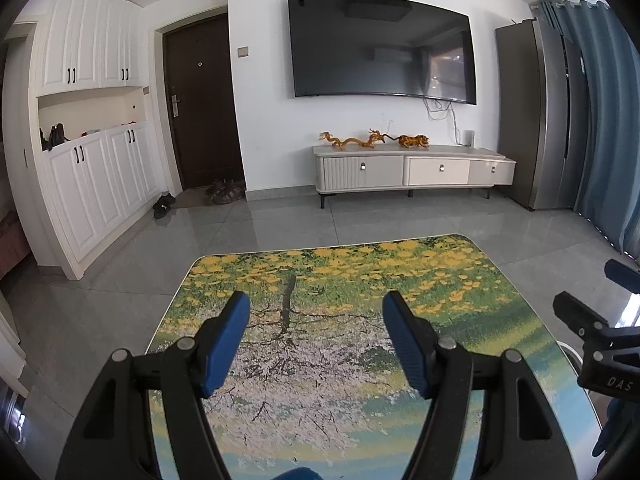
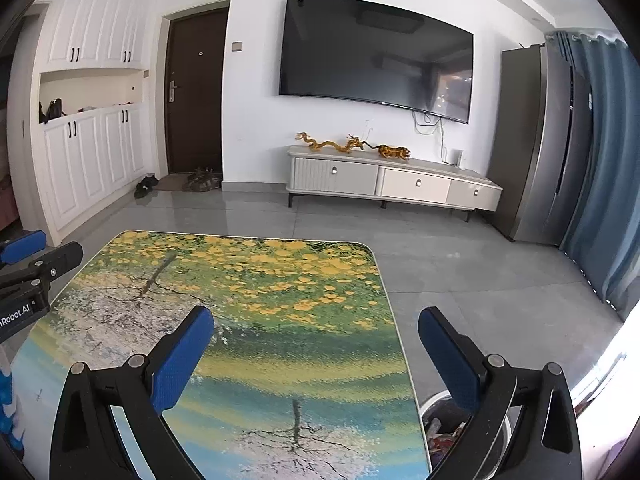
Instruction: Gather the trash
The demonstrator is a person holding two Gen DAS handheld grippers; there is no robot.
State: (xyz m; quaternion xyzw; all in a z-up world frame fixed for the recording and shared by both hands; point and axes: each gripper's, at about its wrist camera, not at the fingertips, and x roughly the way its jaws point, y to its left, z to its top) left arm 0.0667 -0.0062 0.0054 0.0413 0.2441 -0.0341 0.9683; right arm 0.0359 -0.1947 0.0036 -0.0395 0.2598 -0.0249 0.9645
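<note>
My left gripper [image 1: 316, 300] is open and empty above a table [image 1: 360, 280] printed with a tree and yellow flowers. My right gripper [image 2: 316, 316] is open and empty over the same table's [image 2: 280, 280] right edge. A round trash bin [image 2: 438, 426] with scraps inside stands on the floor beside the table, below my right gripper's right finger [image 2: 448, 356]. The right gripper also shows at the right edge of the left wrist view [image 1: 592, 320]. The left gripper shows at the left edge of the right wrist view [image 2: 36, 260]. I see no loose trash on the tabletop.
A TV [image 1: 380, 48] hangs above a low white cabinet [image 1: 412, 170] with orange dragon figures [image 1: 352, 140]. A dark door [image 1: 200, 104], shoes [image 1: 164, 204] and white cupboards [image 1: 96, 192] are left. A fridge [image 2: 532, 140] and blue curtain [image 2: 608, 160] are right. Grey tiled floor surrounds the table.
</note>
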